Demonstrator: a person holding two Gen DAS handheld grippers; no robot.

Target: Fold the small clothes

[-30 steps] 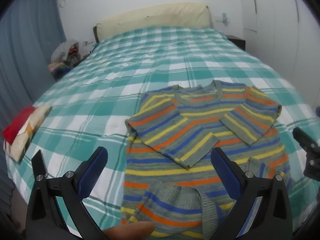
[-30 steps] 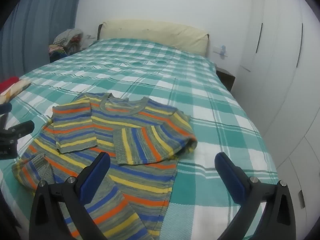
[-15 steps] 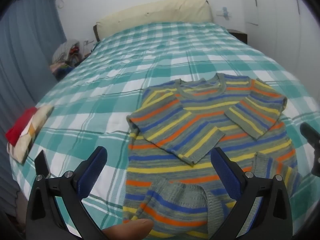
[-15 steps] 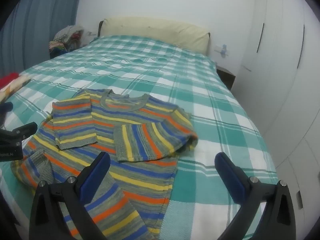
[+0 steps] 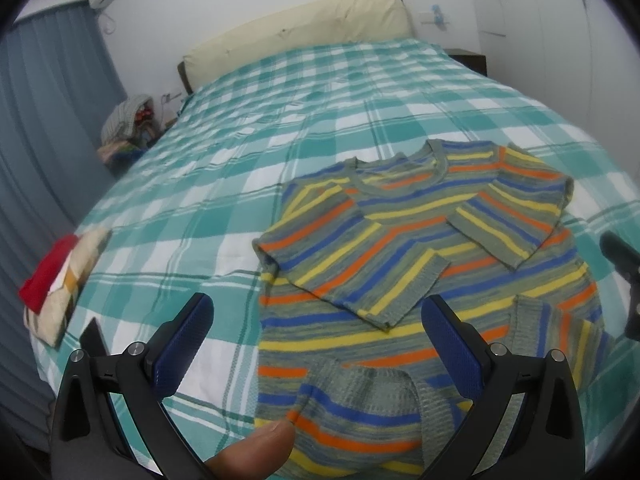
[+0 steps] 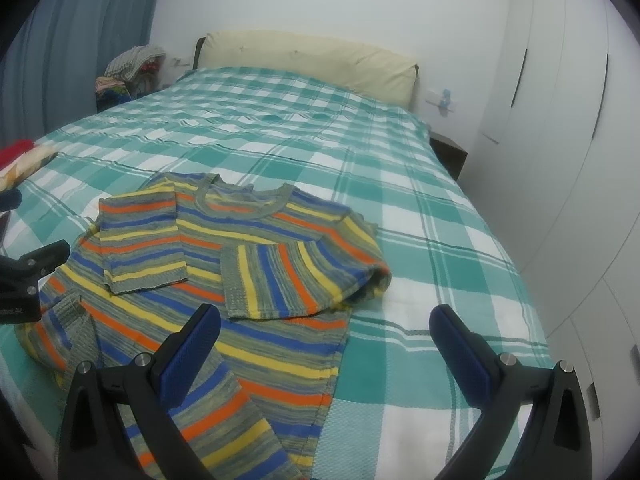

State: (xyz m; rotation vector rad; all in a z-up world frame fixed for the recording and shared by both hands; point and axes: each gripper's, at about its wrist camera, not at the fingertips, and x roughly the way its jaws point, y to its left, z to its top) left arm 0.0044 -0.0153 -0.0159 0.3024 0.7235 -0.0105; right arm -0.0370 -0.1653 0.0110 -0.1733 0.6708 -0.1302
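Sweater [image 5: 404, 240]: striped knit, sleeves folded across | bedspread [image 5: 280, 120]: plaid weave

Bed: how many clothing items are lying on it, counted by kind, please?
Striped sweater: 1
Folded red and cream pile near the bed edge: 1; how many pieces it holds cannot be told
Total: 2

Striped sweater [image 5: 424, 256], sleeves folded across chest, flat on bed
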